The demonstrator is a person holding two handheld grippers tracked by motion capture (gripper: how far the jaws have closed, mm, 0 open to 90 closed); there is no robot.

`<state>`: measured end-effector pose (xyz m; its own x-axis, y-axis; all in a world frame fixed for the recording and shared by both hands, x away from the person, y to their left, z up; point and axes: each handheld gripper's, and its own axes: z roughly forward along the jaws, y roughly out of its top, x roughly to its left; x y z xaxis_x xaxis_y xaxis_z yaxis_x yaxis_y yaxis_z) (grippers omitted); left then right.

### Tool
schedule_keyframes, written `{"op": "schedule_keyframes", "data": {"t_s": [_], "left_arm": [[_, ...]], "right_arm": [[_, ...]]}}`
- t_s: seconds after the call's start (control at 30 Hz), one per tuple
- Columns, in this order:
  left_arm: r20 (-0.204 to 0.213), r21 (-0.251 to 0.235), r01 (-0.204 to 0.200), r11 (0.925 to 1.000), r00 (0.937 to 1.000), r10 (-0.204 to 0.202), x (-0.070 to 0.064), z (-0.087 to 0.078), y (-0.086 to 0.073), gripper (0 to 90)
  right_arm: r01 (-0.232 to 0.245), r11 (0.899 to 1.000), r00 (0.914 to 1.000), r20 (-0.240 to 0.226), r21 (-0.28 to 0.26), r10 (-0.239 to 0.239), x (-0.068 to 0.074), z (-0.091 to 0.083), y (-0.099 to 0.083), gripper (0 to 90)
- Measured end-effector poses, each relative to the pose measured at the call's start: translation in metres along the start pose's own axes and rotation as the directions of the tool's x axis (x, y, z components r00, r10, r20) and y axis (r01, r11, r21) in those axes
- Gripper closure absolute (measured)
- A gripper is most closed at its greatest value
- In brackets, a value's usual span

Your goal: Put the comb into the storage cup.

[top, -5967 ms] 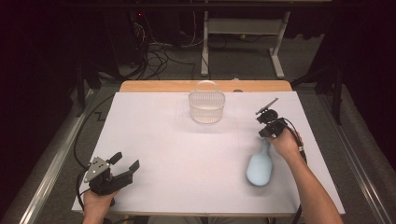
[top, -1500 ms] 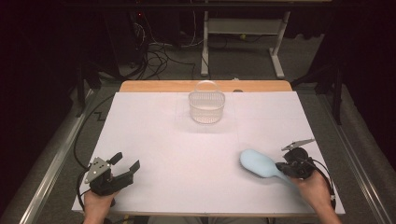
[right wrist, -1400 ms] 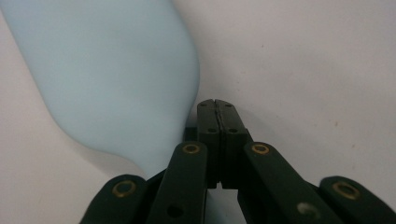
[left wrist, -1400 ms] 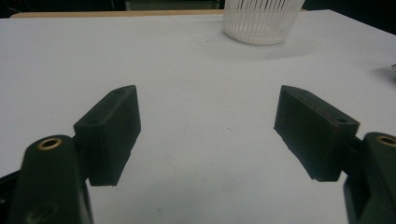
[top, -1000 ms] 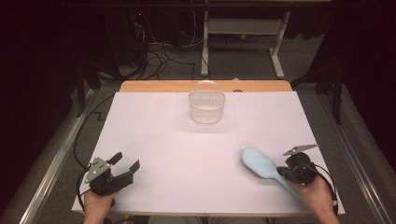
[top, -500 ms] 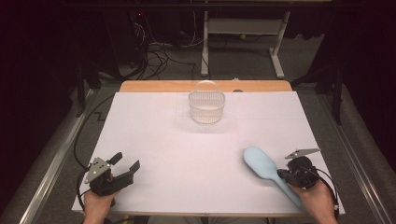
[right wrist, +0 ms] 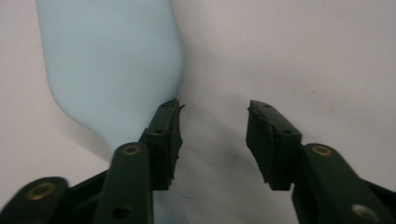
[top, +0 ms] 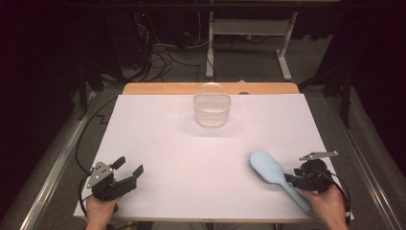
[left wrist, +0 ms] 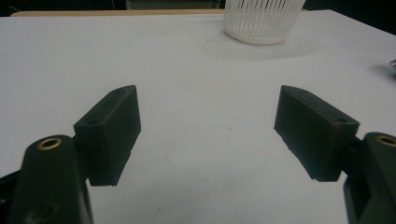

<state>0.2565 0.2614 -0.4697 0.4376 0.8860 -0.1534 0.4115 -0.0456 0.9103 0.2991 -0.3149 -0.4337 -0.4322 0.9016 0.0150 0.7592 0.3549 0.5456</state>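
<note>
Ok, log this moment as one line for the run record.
right gripper: open, beside light blue paddle, not gripping | paddle: flat on white table | left gripper: open, holding nothing | basket: far centre

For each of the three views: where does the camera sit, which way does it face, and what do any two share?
High view: above the person's side, facing forward and down on the white table; forearms, left claw, right claw.
Left gripper view: low on the left claw, facing the basket; jaws apart.
Right gripper view: facing down on the blue spoon; jaws apart beside it.
Shared: basket and spoon appear from above too.
</note>
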Motion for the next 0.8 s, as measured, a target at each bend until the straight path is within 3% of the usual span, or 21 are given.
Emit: {"op": "schedule_keyframes", "data": {"t_s": [0.13, 0.43, 0.8], "left_arm": [[0.001, 0.002, 0.000, 1.0000, 1.0000, 0.000, 0.000, 0.000, 0.000, 22.1], [0.002, 0.003, -0.001, 1.0000, 1.0000, 0.001, 0.000, 0.000, 0.000, 22.1], [0.002, 0.003, -0.002, 1.0000, 1.0000, 0.002, 0.000, 0.000, 0.000, 22.1]], "right_arm": [[0.001, 1.000, 1.0000, 0.006, -0.012, -0.001, 0.001, -0.004, 0.000, 47.5], [0.031, 0.999, 0.9995, 0.003, -0.032, -0.031, 0.009, -0.015, 0.000, 47.6], [0.070, 0.998, 0.9973, -0.021, -0.010, -0.070, 0.021, -0.017, -0.003, 46.4]]}}
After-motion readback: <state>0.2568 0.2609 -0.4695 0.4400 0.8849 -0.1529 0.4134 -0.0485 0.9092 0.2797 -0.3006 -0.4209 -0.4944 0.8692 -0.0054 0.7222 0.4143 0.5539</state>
